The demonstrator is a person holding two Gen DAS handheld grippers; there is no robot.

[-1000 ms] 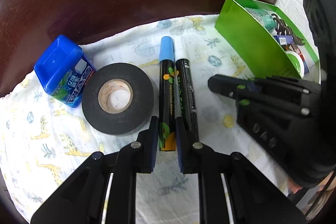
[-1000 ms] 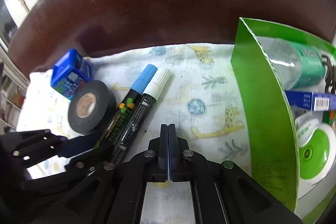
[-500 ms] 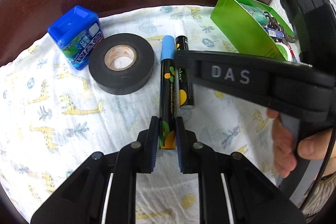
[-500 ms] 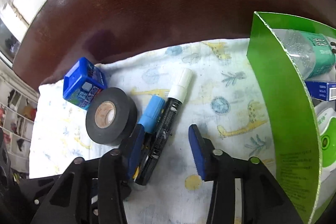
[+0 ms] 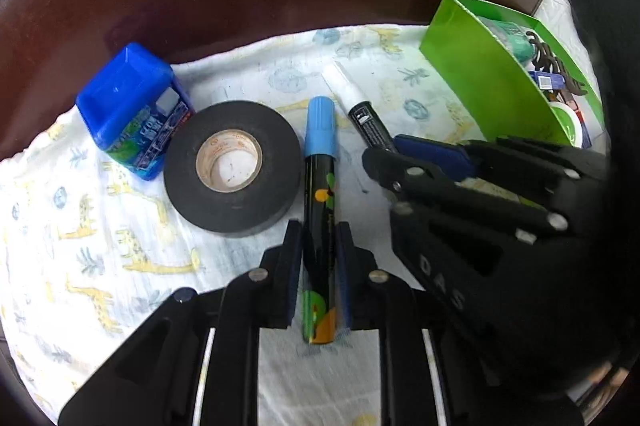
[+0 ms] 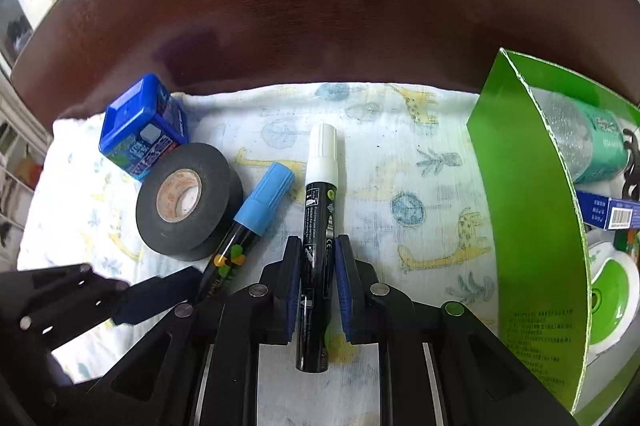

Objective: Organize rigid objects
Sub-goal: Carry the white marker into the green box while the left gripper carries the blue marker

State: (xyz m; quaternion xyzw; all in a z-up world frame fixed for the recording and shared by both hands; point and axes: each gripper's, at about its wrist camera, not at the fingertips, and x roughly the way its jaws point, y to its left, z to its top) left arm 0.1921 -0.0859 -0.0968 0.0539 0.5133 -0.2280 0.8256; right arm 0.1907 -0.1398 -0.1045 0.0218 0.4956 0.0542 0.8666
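Note:
My left gripper [image 5: 318, 246] is shut on the blue-capped black marker [image 5: 319, 162], which lies on the printed cloth. My right gripper [image 6: 317, 258] is shut on the white-capped black marker [image 6: 320, 202], just right of the blue one [image 6: 256, 214]. In the left wrist view the right gripper [image 5: 404, 162] covers the lower part of the white-capped marker [image 5: 360, 106]. In the right wrist view the left gripper [image 6: 160, 286] shows at the lower left. A black tape roll [image 5: 232, 168] [image 6: 188, 200] and a blue box [image 5: 134, 110] [image 6: 142, 130] lie to the left.
A green cardboard box [image 5: 488, 82] [image 6: 528, 210] stands at the right and holds a teal bottle [image 6: 592, 142], a white-green tape dispenser [image 6: 612, 290] and other small items. The cloth [image 6: 400, 130] lies on a dark wooden table [image 6: 320, 6].
My right gripper has come down over the white-capped marker and closed on it. The left gripper still holds the blue-capped marker; the two markers now lie slightly apart.

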